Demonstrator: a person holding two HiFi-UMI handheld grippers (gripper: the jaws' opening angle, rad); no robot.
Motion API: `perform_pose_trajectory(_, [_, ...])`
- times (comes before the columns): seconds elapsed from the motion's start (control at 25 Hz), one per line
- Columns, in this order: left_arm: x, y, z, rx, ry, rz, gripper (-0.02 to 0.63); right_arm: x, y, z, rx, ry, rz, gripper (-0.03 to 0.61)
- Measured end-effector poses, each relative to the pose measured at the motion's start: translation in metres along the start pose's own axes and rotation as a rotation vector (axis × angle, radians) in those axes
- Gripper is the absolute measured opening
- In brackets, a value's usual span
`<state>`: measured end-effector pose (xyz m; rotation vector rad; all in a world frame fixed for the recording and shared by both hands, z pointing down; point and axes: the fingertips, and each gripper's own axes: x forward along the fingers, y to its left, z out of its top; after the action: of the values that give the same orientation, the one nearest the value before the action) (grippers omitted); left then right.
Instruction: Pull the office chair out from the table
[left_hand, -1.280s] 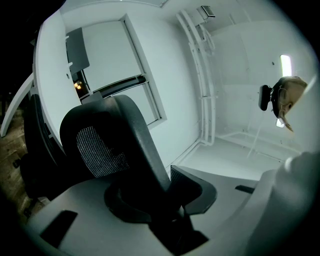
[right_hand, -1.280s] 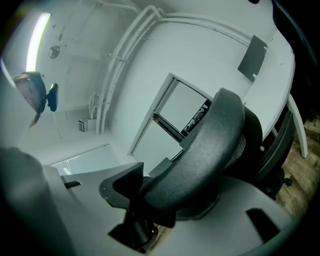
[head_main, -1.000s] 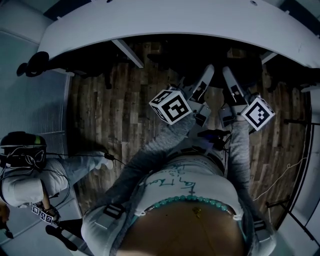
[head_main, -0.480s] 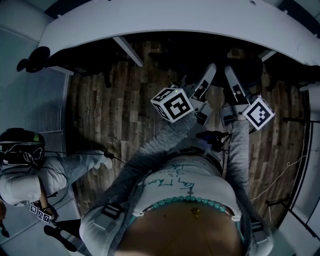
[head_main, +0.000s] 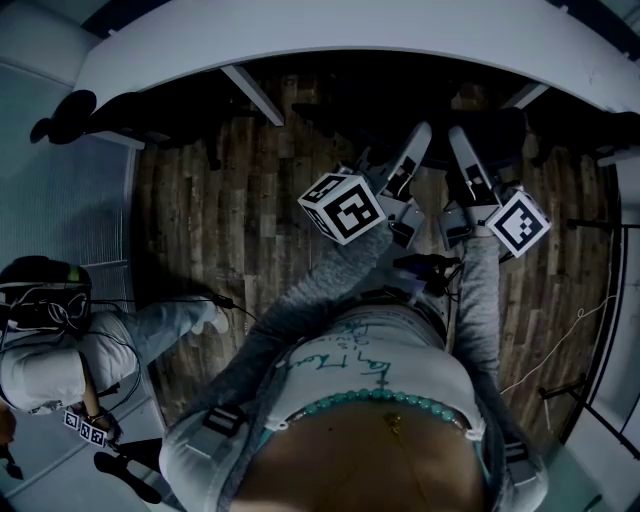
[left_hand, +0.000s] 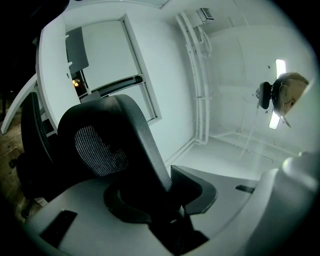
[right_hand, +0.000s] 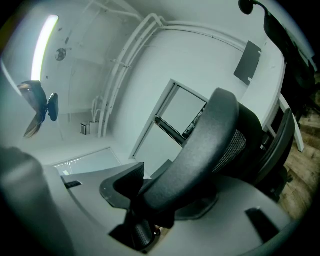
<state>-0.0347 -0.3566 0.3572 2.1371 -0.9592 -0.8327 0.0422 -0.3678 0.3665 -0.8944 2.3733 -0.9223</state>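
The black office chair (head_main: 497, 128) stands half under the white table (head_main: 330, 40), dark and hard to make out in the head view. My left gripper (head_main: 418, 138) and right gripper (head_main: 458, 142) reach side by side to its back. In the left gripper view the mesh chair back (left_hand: 95, 150) rises close ahead, and its black frame runs down between the jaws of the left gripper (left_hand: 167, 202), which are shut on it. The right gripper view shows the chair back (right_hand: 215, 145) leaning rightward, its frame clamped by the right gripper (right_hand: 157, 197).
Wooden floor (head_main: 220, 220) lies between me and the table. A second dark chair (head_main: 70, 112) sits under the table at the far left. A seated person (head_main: 50, 350) is at the lower left. A thin cable (head_main: 560, 350) trails over the floor on the right.
Both grippers have drawn slightly back from the table edge together, still holding the chair back. The table has slid a little toward the top of the head view.
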Motion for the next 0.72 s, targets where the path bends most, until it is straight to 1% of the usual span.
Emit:
perform_pose_trajectory(0.36, [-0.012,-0.005,-0.006,-0.009,-0.008,-0.003,0.133,-0.012,0.002,-0.009,0.009,-0.004,-0.015,0.19])
perform_pose_trajectory(0.72, [-0.015,-0.005,-0.007,-0.006,-0.013,0.014,0.133,-0.012,0.006,-0.009,0.015,-0.006,0.001,0.187])
